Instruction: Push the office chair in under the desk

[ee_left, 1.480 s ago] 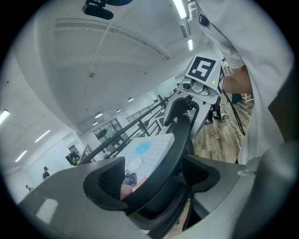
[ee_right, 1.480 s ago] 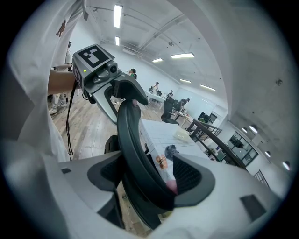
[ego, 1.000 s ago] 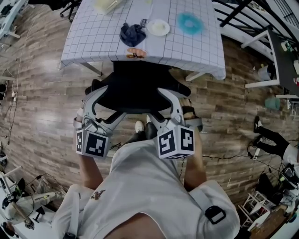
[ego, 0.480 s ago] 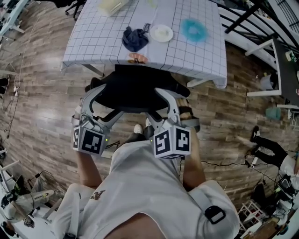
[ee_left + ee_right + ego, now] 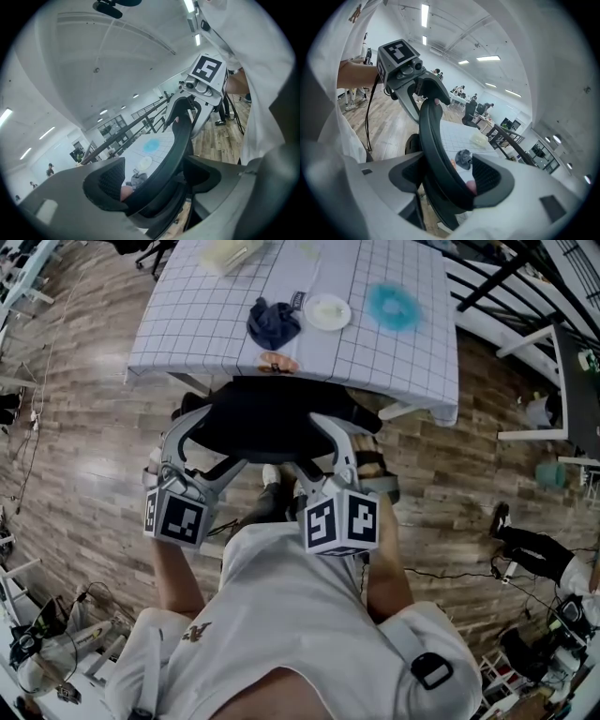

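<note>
The black office chair [image 5: 267, 418] stands with its backrest at the near edge of the desk [image 5: 375, 357], which has a white grid cloth over it. My left gripper [image 5: 202, 442] is shut on the left part of the backrest's top rim. My right gripper [image 5: 314, 442] is shut on the right part. In the left gripper view the dark rim [image 5: 173, 145] runs between the pads of the left gripper [image 5: 154, 180], with the right gripper [image 5: 199, 89] farther along it. The right gripper view shows the same rim [image 5: 429, 140] between the pads of the right gripper [image 5: 447, 180], and beyond it the left gripper [image 5: 408, 75].
On the desk lie a dark cloth [image 5: 272, 322], a white plate [image 5: 328, 311], a blue ring [image 5: 392, 306] and a pale container [image 5: 225, 251]. A black table [image 5: 577, 371] stands at the right. Another person's legs [image 5: 530, 542] and cables [image 5: 450, 573] lie on the wooden floor at the right.
Both grippers and the chair have crept a little forward toward the desk. Both grips on the backrest rim look unchanged.
</note>
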Demonstrator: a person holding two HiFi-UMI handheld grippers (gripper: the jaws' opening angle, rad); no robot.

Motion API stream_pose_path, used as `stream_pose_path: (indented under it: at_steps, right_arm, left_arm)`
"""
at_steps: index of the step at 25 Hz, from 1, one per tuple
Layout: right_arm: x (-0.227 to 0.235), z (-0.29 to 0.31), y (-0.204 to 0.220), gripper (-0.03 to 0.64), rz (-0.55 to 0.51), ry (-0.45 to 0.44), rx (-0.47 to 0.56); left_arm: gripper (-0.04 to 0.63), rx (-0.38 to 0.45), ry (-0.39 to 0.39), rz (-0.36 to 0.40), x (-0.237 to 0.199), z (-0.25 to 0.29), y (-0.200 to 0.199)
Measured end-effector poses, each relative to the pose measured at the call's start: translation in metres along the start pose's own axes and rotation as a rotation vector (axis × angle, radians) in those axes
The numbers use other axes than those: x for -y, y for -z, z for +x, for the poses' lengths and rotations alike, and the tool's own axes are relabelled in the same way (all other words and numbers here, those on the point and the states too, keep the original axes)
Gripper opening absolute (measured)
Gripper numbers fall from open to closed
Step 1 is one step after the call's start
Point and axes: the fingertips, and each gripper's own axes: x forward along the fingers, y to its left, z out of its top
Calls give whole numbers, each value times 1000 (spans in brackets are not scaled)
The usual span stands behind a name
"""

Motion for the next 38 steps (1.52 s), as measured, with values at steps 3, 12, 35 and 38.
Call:
stream_pose_path:
  at_steps: [3,12,35,38]
  right_arm:
    - [3,4,-1,298,3,5,-6]
    - [8,18,-9,298,12,19,-24]
    - [27,56,-25,298,24,66,-90]
    - [32,60,-26,298,30,75,-106]
  left_arm:
    - [388,8,1,4,-5,2,1]
    - [388,20,18,11,-20,3,10]
    - [387,59,44,45,-62,12,29]
    - [385,67,54,49,-67,14,28]
